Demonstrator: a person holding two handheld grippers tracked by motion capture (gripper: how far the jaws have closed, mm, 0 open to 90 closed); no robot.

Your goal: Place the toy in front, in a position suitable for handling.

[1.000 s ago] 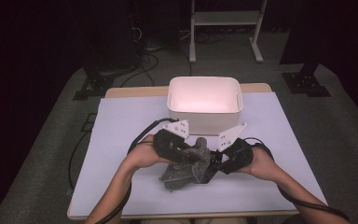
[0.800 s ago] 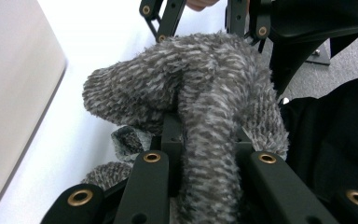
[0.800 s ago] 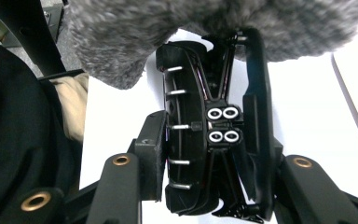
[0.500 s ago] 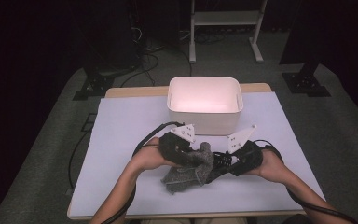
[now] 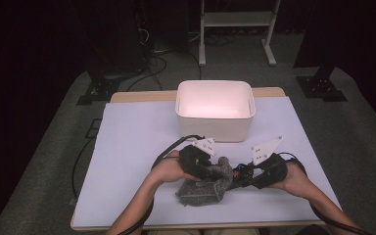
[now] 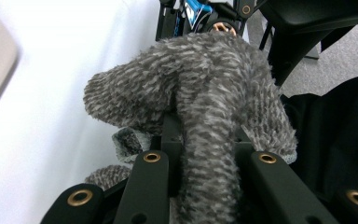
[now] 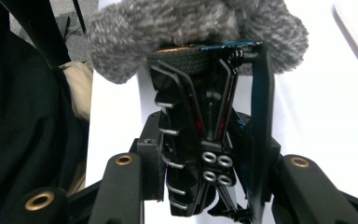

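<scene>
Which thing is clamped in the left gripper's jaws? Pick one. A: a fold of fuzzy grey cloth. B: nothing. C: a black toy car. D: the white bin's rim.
A: in the left gripper view, the fuzzy grey cloth runs down between the two black jaws of the left gripper.

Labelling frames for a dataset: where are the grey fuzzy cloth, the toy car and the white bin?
grey fuzzy cloth (image 6: pixel 223 88), left gripper view, top fold.
toy car (image 7: pixel 200 121), right gripper view, underside.
white bin (image 5: pixel 214 128), high view, front wall.
</scene>
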